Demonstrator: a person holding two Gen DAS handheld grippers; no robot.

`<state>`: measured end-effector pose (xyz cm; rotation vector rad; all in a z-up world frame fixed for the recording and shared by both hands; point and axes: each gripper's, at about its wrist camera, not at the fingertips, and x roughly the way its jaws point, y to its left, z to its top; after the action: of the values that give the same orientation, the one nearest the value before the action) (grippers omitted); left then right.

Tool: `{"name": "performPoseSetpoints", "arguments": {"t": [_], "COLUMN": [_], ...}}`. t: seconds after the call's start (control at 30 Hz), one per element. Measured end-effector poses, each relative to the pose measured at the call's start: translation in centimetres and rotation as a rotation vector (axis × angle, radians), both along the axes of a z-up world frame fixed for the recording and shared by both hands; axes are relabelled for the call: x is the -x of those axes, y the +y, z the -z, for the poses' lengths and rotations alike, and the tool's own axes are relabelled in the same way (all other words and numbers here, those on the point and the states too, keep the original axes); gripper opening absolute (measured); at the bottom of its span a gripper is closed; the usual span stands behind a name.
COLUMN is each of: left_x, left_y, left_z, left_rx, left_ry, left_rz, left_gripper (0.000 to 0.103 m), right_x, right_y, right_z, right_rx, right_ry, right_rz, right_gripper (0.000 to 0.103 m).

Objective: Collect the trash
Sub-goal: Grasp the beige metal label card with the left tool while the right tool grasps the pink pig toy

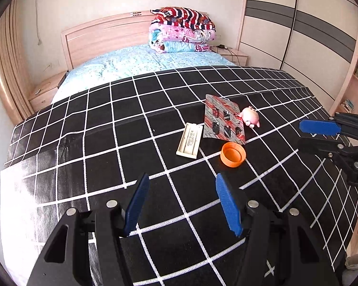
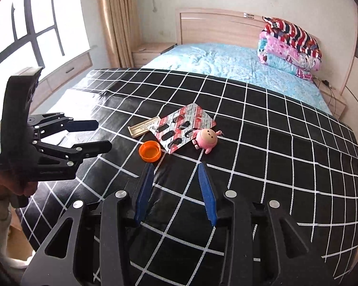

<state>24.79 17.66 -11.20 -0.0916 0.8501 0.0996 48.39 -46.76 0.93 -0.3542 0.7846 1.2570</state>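
On a black cloth with white grid lines [image 1: 131,143] lie an orange bottle cap [image 1: 233,154], a used pill blister pack [image 1: 223,121], a cream plastic tray piece [image 1: 189,140] and a pink pig toy [image 1: 250,116]. My left gripper [image 1: 182,181] is open and empty, a short way in front of the cap. My right gripper [image 2: 176,166] is open and empty, close to the cap [image 2: 150,150], the blister [image 2: 183,127], the cream piece [image 2: 143,126] and the pig [image 2: 206,139]. Each gripper shows in the other's view: the right one [image 1: 312,134], the left one [image 2: 100,134].
The cloth [image 2: 274,166] covers the foot of a bed with a light blue sheet [image 1: 136,62]. Folded quilts [image 1: 181,31] are stacked by the headboard. A wardrobe [image 1: 298,28] stands to the right, a window [image 2: 23,31] and curtain to the left, nightstands at both sides.
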Motion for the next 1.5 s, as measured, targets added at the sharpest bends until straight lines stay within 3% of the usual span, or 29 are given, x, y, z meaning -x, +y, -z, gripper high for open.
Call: {"name": "performPoseSetpoints", "arguments": {"t": [0.3,0.6,0.77,0.8,0.9,1.5], "left_x": [-3.5,-4.8,-4.8,-4.7,-4.2,3.5], "left_y": [0.5,0.0,-0.1,-0.3,-0.6,-3.4], "left_z": [0.9,1.9,1.8,1.8,1.8,-3.3], "left_rx": [-0.003,-0.044,-0.067,-0.085,-0.123,-0.117], "left_ry": [0.028,0.041,0.031,0.03,0.026,-0.088], "left_rz": [0.027,0.048,0.059,0.077,0.089,0.063], "left_gripper": [0.056,0.054,0.024,0.024,0.023,0.023], "right_x": [-3.2,-4.4,-5.1,-5.0,-4.7,-0.7], "right_y": [3.7,5.2,5.8,5.7,5.4,-1.0], "right_z": [2.1,3.0,3.9,3.9,3.7,0.7], "right_rx": [0.049,0.069,0.075,0.071,0.062,-0.008], "right_ry": [0.066,0.059,0.087,0.086,0.073,0.052], "right_rz": [0.049,0.1,0.111,0.105,0.093,0.062], "right_gripper": [0.039,0.039,0.039,0.034,0.034,0.034]}}
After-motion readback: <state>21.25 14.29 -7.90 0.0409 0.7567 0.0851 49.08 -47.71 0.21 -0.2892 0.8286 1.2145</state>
